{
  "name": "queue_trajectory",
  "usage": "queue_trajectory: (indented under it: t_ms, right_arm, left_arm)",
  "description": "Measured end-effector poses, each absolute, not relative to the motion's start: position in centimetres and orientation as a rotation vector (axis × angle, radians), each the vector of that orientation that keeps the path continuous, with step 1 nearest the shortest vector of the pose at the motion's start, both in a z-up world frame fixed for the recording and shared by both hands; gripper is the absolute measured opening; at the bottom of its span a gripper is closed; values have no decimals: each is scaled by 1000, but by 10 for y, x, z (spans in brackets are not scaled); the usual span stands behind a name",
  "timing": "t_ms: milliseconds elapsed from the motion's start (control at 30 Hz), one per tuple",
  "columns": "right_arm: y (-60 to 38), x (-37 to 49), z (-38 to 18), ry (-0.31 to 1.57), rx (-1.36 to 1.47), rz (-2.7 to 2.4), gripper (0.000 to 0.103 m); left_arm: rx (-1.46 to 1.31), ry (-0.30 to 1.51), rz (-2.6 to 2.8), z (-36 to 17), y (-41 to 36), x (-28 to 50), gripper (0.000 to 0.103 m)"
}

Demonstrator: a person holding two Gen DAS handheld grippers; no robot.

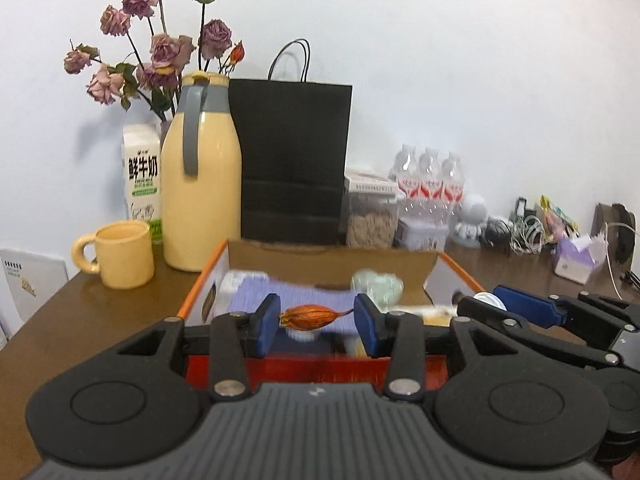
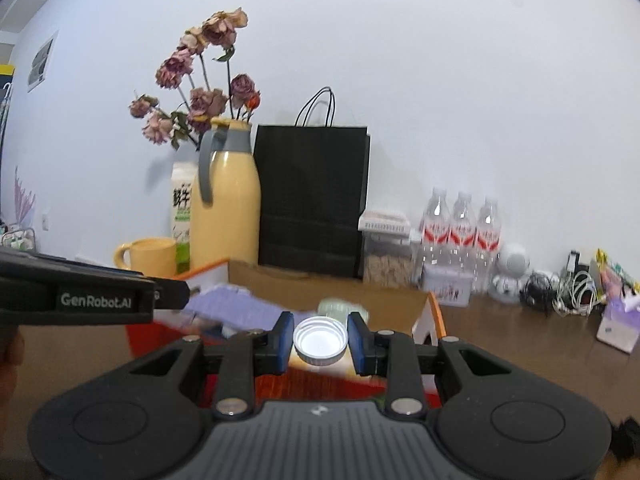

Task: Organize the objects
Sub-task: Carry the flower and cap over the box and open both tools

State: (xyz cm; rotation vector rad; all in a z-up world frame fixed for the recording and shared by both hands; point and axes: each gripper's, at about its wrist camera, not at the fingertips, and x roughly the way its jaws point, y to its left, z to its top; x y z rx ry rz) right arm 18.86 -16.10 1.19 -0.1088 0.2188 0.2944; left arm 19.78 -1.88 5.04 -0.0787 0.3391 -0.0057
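An open cardboard box with orange edges sits on the brown table, holding a purple cloth, a pale green item and other blurred things. My left gripper is shut on a dried orange-brown flower bud, held endwise between its blue pads above the box. My right gripper is shut on a round silver metal lid, its hollow side facing the camera, over the same box. In the left wrist view the right gripper shows at the right, beside the box's right wall.
Behind the box stand a black paper bag, a yellow thermos jug, a milk carton, a yellow mug and dried roses. To the right are a clear food jar, three water bottles, a white toy robot, tangled cables and a tissue pack.
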Motion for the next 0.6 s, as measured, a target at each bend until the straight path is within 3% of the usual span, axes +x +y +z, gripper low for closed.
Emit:
queue_trajectory:
  t_ms: [267, 600]
  right_arm:
    - [-155, 255, 22, 212, -66, 252, 28]
    - [-163, 304, -4, 298, -32, 248, 28]
  left_arm:
    - [-95, 332, 19, 51, -16, 258, 42]
    - [-103, 410, 41, 24, -8, 316, 42]
